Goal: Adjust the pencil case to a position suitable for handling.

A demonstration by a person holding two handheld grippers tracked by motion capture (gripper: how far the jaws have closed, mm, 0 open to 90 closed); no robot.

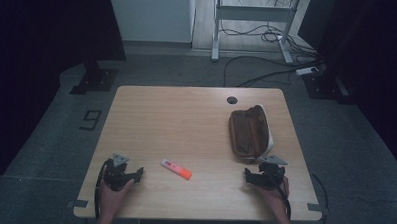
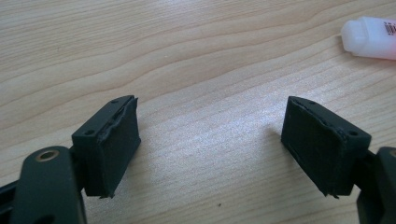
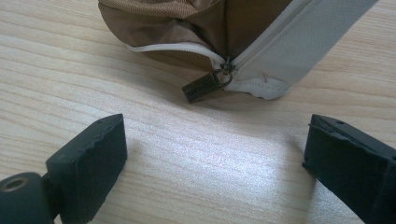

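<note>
Two hand-held grippers rest low on a pale wood-grain desk (image 1: 186,121), both with jaws spread wide apart and holding nothing. Ahead of the left gripper (image 1: 136,174) and off to the right of its jaws lies a small plastic marker with a pink-white body and orange cap (image 1: 176,169); in the left gripper view its white end (image 2: 369,37) sits beyond the right jaw, well short of the gap. Its long axis runs slantwise across the desk. The left gripper looks the nearer to it. Just ahead of the right gripper (image 1: 248,175), a brown fabric pencil case with a white zip edge (image 1: 250,131) lies lengthwise away from the jaws, its bronze metal zip pull (image 3: 204,87) hanging near, almost centred between them, apparently the likelier first grasp.
</note>
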